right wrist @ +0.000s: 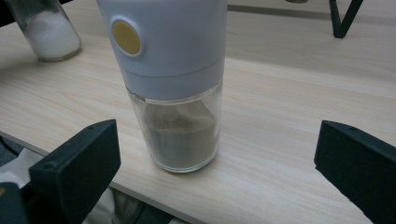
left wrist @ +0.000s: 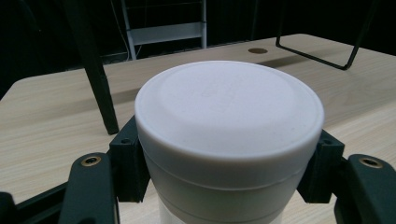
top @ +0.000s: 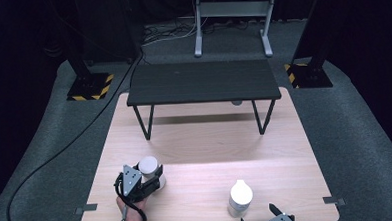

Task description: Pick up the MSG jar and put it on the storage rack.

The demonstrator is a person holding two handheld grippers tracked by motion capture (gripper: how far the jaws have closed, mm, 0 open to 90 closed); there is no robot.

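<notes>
1. Our left gripper [top: 154,180] is clamped on the salt jar [left wrist: 229,140], pads [left wrist: 128,165] pressing just under its wide white cap, near the table's [top: 205,140] front left edge.
2. We judge the jar rigid, light, smooth and breakable; the grip below the cap's lip should stop it sliding.
3. Its glass body holds white grains.
4. Our right gripper [top: 268,216] stands released, jaws wide apart either side of the pepper mill [right wrist: 175,84], touching nothing.
</notes>
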